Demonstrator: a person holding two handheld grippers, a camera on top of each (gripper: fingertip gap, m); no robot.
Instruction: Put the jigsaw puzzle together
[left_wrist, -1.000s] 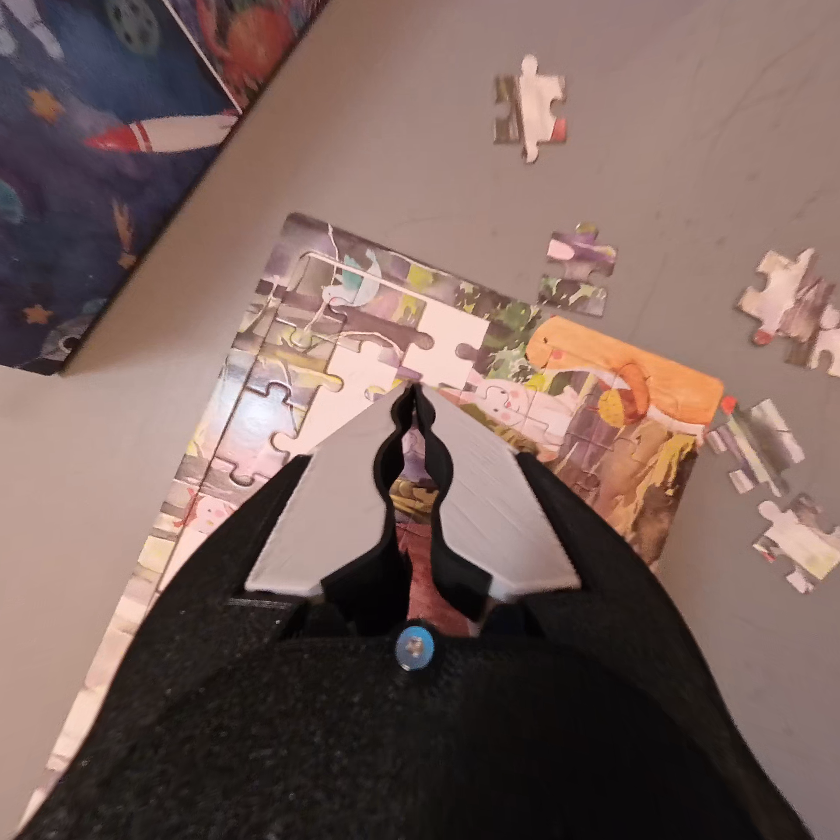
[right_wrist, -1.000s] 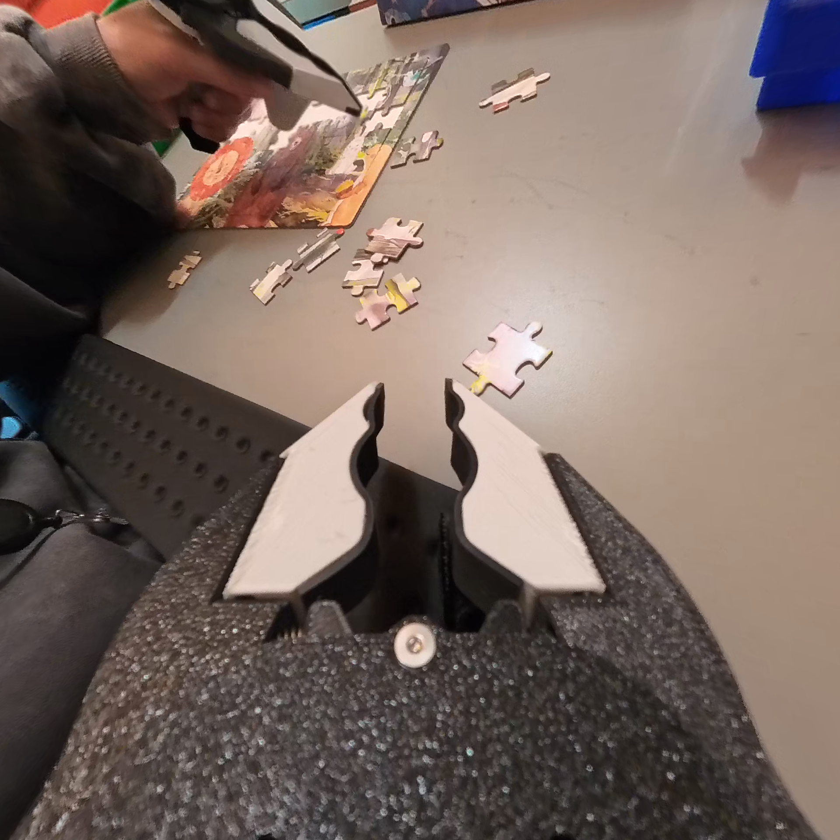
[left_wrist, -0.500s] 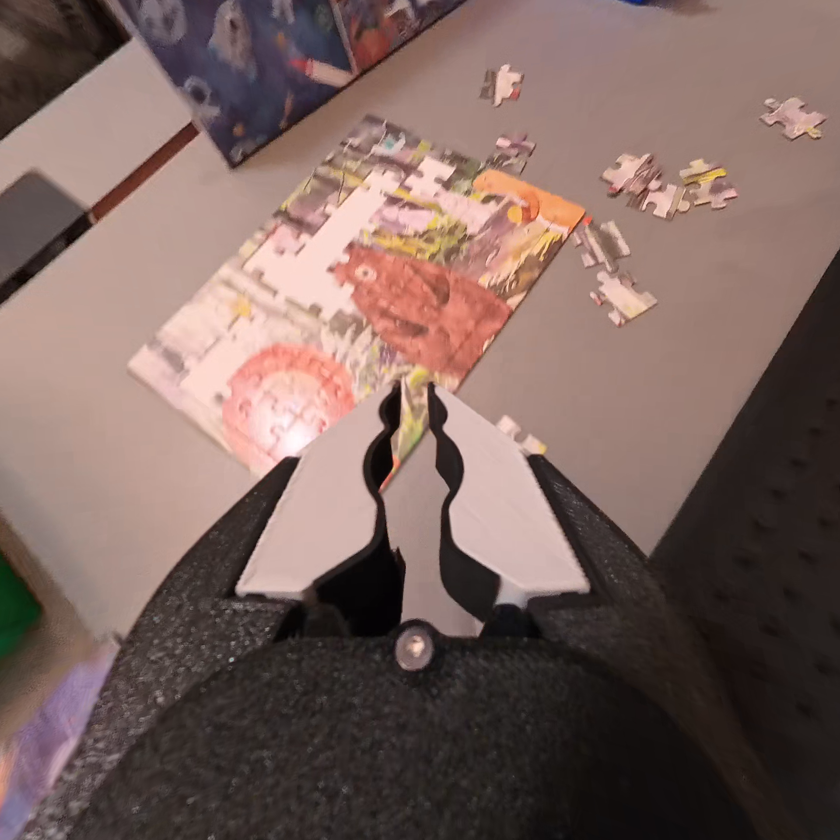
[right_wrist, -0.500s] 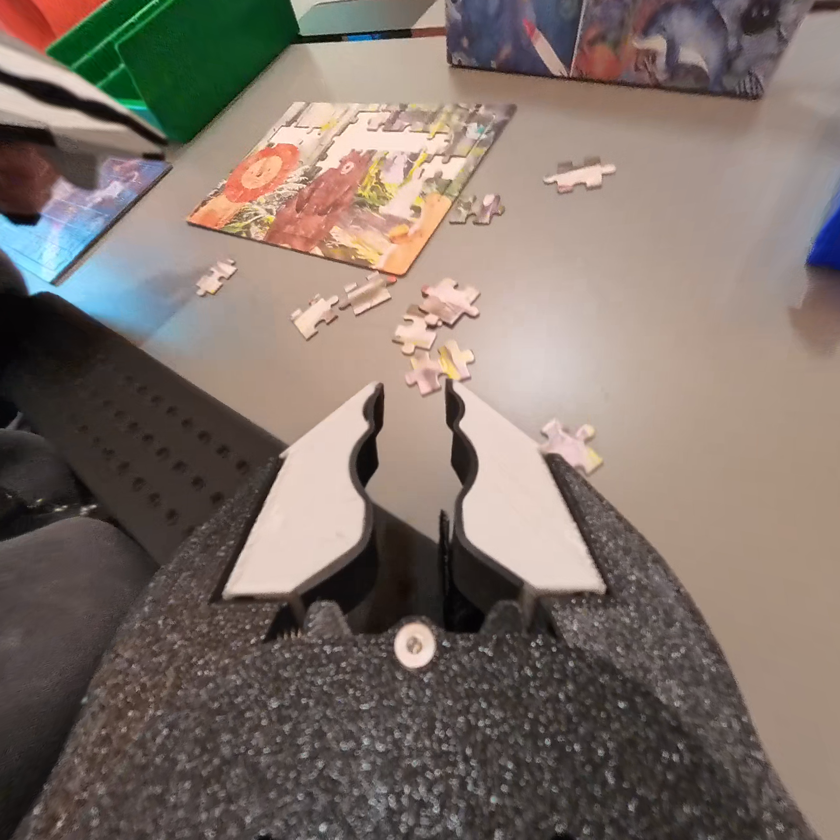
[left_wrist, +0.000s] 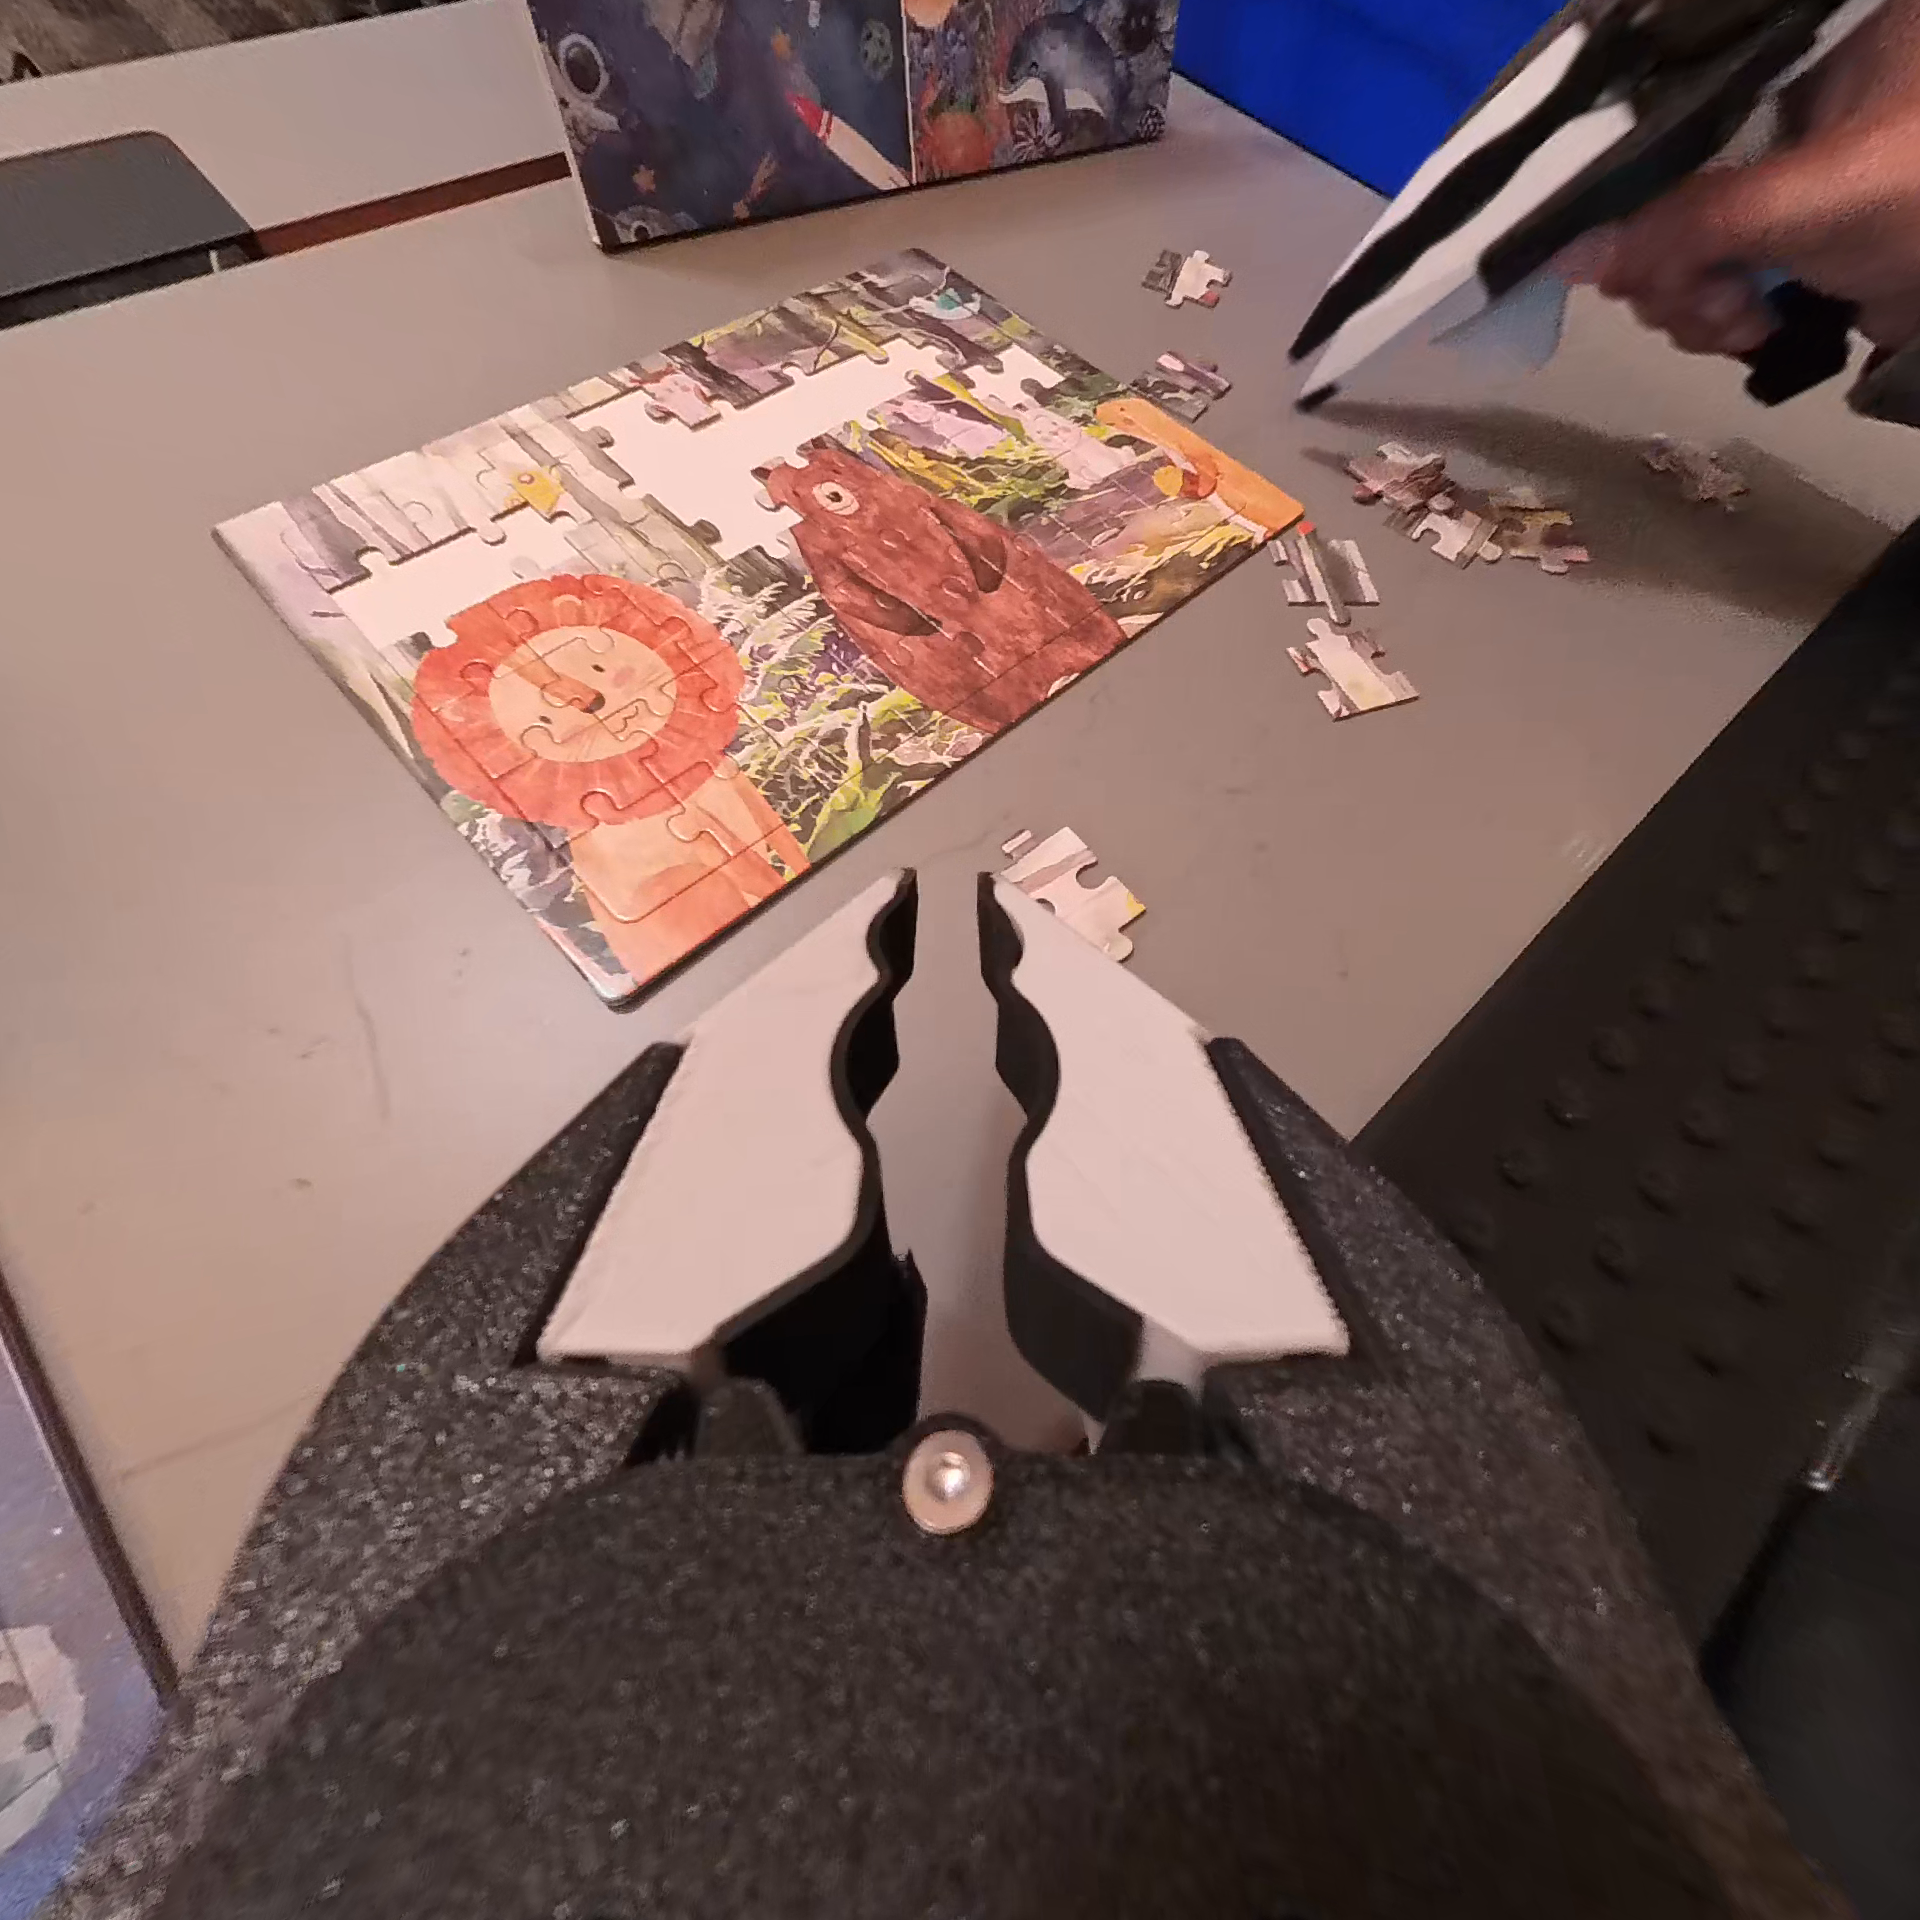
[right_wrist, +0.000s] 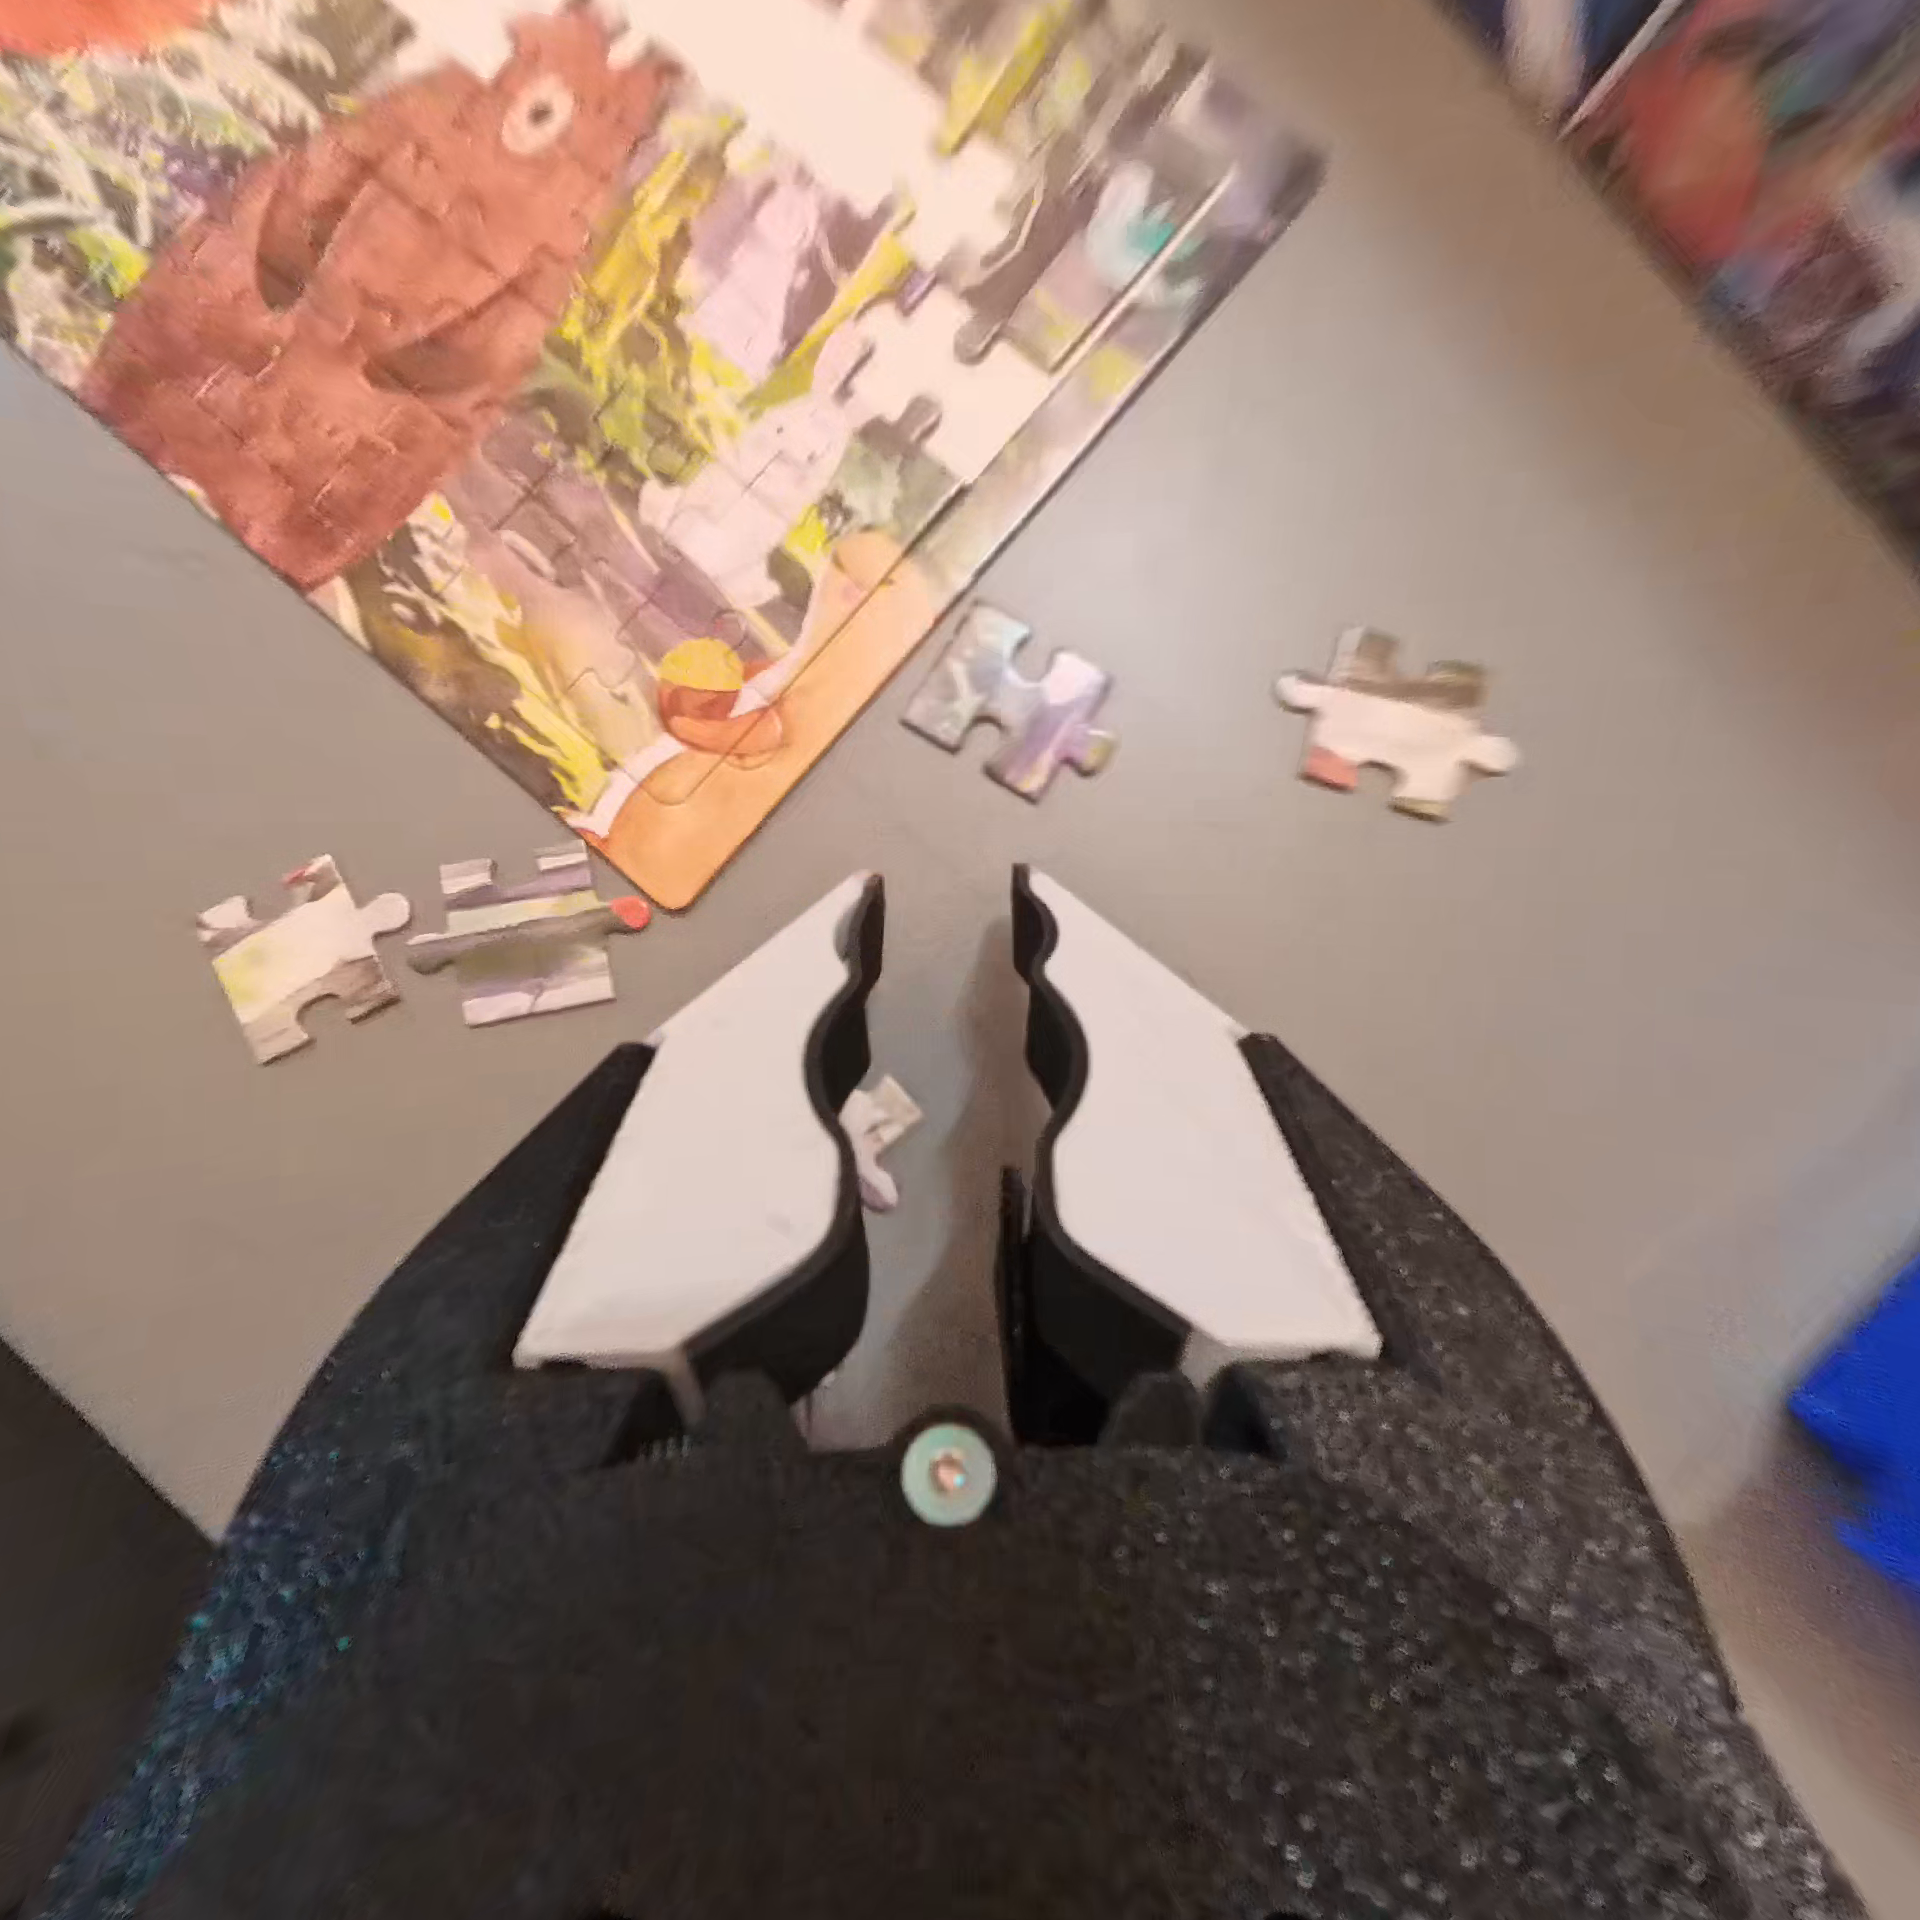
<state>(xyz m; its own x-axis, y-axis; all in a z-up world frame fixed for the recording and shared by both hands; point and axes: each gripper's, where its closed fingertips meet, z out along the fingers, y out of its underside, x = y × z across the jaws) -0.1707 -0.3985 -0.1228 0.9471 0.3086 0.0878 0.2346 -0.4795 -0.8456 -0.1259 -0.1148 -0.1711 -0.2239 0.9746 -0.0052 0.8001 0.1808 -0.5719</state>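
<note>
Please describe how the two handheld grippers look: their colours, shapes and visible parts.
The left gripper and the right gripper look alike. Each has a rough black, speckled body with a round silver screw in the middle. Its two fingers are flat, light grey wedges with wavy black inner edges, narrowing to pointed tips. No cables show.

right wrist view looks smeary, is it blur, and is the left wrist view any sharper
Right wrist view: motion blur smears the puzzle board and the box at the frame edges, while the right gripper stays crisp. Left wrist view: sharper overall, with the puzzle board clear, wide-angle bending at the edges, and the right gripper casting a soft shadow.
</note>
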